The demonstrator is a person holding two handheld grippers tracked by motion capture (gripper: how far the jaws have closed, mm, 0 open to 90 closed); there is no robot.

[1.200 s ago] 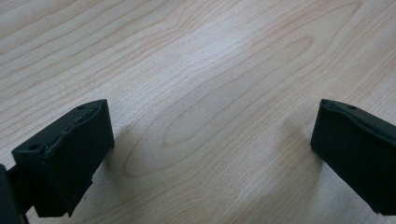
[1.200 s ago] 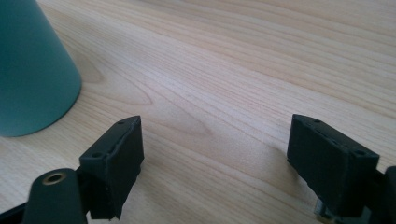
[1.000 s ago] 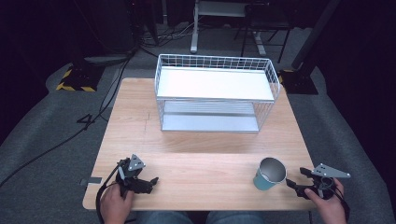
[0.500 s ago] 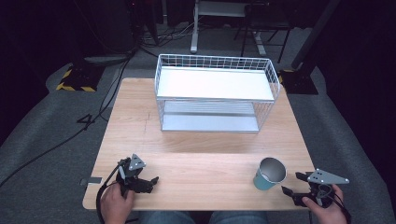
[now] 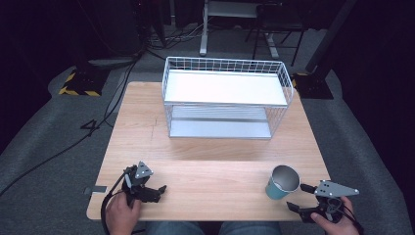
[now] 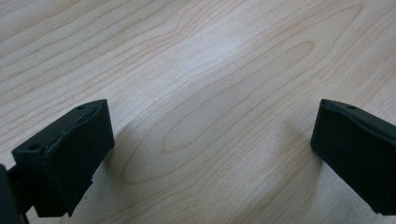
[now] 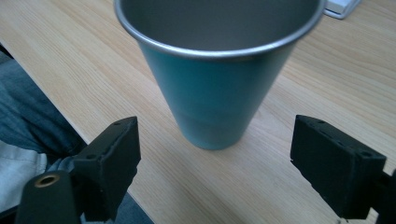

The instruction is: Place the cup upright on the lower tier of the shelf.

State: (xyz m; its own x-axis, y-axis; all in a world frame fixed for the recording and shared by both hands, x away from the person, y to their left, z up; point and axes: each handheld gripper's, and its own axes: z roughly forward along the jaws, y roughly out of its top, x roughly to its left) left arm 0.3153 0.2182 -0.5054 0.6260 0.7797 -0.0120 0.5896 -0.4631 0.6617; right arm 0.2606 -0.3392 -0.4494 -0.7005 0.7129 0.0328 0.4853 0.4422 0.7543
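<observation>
High view showed a wooden table (image 5: 210,161) with a white wire rack (image 5: 225,98) standing in the upper middle of the frame. A teal metal cup (image 5: 282,182) stood upright near the lower right of the table, close to the front edge. The right gripper (image 5: 299,197) was at the lower right corner of the frame, held by a hand (image 5: 337,223), with its grey plate on top. Its jaws were spread apart and pointed toward the cup from the right, near it but not touching it.

Right gripper view showed the cup (image 7: 219,74) in the upper middle of the frame, with a silver rim and an empty grey inside. The two black jaws stood wide on the lower left and lower right, and the cup's base sat on the table between and beyond them, so the right gripper (image 7: 215,149) was released and grasped nothing.

At the lower left of the high view, the left gripper (image 5: 159,190) rested on the table, held by the other hand (image 5: 122,213), well apart from the cup. Left gripper view showed its jaws wide apart over bare wood (image 6: 205,93), so the left gripper (image 6: 212,140) was also released and held nothing.
</observation>
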